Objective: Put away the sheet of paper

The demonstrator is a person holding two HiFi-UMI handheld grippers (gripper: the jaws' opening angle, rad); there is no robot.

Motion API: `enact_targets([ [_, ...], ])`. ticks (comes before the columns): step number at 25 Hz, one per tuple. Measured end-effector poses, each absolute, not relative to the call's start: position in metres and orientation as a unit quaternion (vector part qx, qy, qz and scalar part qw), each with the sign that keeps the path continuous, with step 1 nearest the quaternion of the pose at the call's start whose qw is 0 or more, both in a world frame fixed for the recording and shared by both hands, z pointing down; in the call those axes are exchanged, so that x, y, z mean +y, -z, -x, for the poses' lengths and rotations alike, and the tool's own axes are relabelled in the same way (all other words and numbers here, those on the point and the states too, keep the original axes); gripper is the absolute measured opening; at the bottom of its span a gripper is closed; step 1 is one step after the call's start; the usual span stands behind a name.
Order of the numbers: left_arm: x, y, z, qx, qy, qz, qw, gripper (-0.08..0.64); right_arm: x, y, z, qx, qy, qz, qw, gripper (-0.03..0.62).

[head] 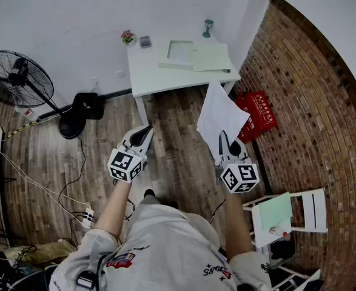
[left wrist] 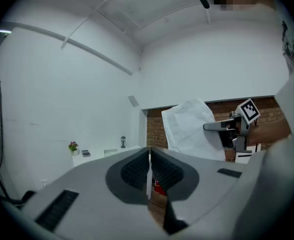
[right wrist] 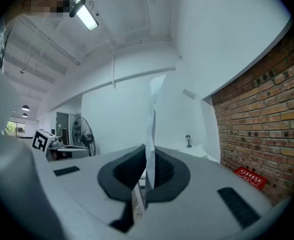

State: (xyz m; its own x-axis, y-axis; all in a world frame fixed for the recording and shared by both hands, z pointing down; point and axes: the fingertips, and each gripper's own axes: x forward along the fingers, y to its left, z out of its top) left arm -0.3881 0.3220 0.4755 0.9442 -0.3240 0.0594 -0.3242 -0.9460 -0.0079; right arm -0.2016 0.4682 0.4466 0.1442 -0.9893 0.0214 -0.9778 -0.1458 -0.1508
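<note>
The right tool (head: 225,143) is pinching 1 white sheet of paper (head: 219,115) by its lower edge, jaws pressed onto it, and the sheet is standing up in the air above the wooden floor (head: 178,138), short of the desk (head: 153,74). The left tool (head: 142,136) is hanging beside it with its jaws pressed together on nothing. Each tool is carrying 1 cube with black-and-white square markers.

On the white desk, 2 pale green folders (head: 211,58) are lying side by side, with 1 small flower pot (head: 128,37), 1 small grey keypad-like item (head: 145,41) and 1 small teal stand (head: 208,27) near the back edge. 1 red crate (head: 259,114) is sitting on the floor by the desk's right side, against the brick wall (head: 311,102); its white writing is too small to read. 1 black fan (head: 20,77) is standing at the left, and 1 white chair (head: 311,211) at the right is holding a pale green board (head: 275,213).
</note>
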Motion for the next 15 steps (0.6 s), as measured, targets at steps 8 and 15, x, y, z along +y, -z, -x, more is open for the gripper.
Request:
enact_targets([
  [8,0.322,-0.481,0.392,-0.164,-0.036,-0.986,0.008,0.025,0.471,-0.453,0.205,0.652,0.061,0.754,0.051,-0.005],
  [15,0.329,-0.486,0.386,-0.162,-0.042,-0.986,0.013,0.025,0.481,-0.466,0.197,0.649,0.078,0.755,0.053,-0.005],
])
